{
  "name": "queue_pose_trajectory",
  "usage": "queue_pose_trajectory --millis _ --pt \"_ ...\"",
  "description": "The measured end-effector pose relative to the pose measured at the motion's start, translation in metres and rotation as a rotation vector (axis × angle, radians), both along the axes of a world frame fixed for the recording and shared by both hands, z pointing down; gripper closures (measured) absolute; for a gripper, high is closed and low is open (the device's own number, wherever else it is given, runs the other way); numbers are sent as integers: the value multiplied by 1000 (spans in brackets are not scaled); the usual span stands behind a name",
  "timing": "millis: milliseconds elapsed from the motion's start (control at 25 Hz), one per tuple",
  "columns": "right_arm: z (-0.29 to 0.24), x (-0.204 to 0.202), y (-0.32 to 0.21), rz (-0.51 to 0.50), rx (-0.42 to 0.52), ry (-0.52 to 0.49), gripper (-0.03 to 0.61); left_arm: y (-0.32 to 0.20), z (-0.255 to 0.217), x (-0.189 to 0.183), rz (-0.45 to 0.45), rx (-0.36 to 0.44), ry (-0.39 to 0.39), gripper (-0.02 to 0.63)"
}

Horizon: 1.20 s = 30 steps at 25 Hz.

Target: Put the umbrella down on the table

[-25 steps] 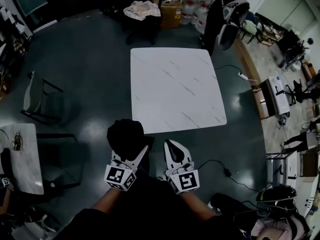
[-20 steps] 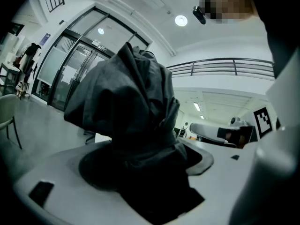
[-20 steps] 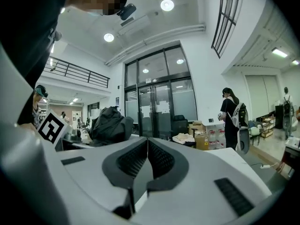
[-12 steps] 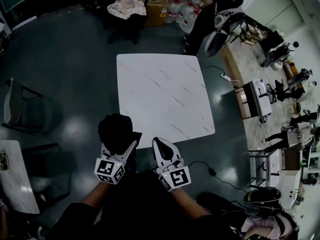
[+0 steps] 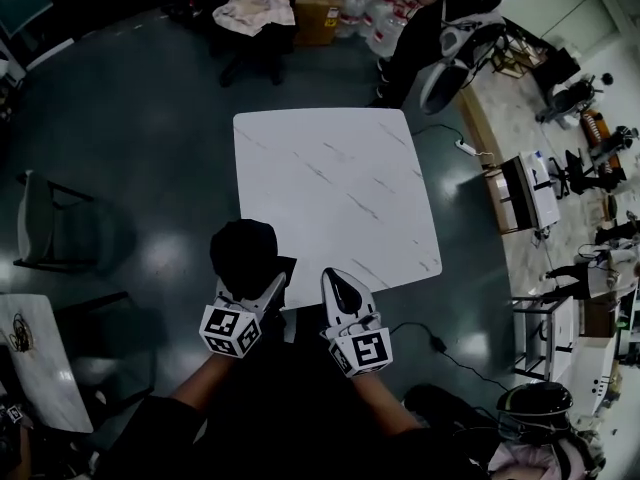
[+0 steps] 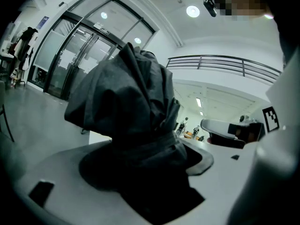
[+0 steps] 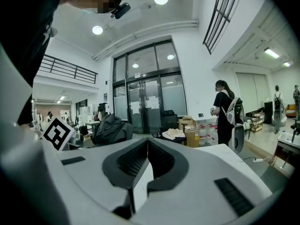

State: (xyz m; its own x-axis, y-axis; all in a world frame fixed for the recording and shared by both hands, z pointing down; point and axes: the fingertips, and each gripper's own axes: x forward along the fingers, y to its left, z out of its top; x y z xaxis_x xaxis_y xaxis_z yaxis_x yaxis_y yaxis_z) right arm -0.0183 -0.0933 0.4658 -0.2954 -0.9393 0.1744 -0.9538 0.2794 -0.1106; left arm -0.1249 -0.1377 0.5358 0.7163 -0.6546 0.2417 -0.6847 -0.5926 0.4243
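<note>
Clamping the umbrella [image 5: 245,256], left tongs [image 5: 268,294] hang by the table [image 5: 330,188] — right tongs [image 5: 341,288] clenched, empty.

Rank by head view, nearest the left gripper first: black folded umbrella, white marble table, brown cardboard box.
1. Black folded umbrella: clamped in its jaws.
2. White marble table: just ahead.
3. Brown cardboard box: far beyond the table.

Matt black cloth umbrella [image 6: 136,125]; smooth white marble-look table [image 5: 330,188]; glossy floor [image 5: 140,108]

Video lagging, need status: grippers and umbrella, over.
Left gripper shut on umbrella. Right gripper shut, empty. Umbrella held at near-left corner of table, not down yet. Nothing seen in the way.
</note>
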Motion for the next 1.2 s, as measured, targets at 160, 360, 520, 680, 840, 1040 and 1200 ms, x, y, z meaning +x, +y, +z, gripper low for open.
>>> queue_pose_trajectory --millis 160,360,520,680,840,1040,1200 --pt "12 21 -37 -49 7 2 560 -24 12 27 -22 -32 -7 242" --pt "21 42 -75 -110 -12 -80 560 -57 32 60 -62 -116 -31 242" --pt "40 59 -106 -154 -57 -168 561 -86 53 87 -58 -161 -75 242" --pt "59 83 -133 -153 -110 -178 560 -107 81 110 -61 -216 -129 245" --pt "73 107 -153 -154 -150 -176 560 -128 108 128 -75 -276 -160 249" --pt "83 126 -176 -188 -124 -126 560 -153 146 150 -68 -321 -230 249" --pt "99 138 -192 -200 -139 -124 560 -166 173 163 -74 -379 -258 249"
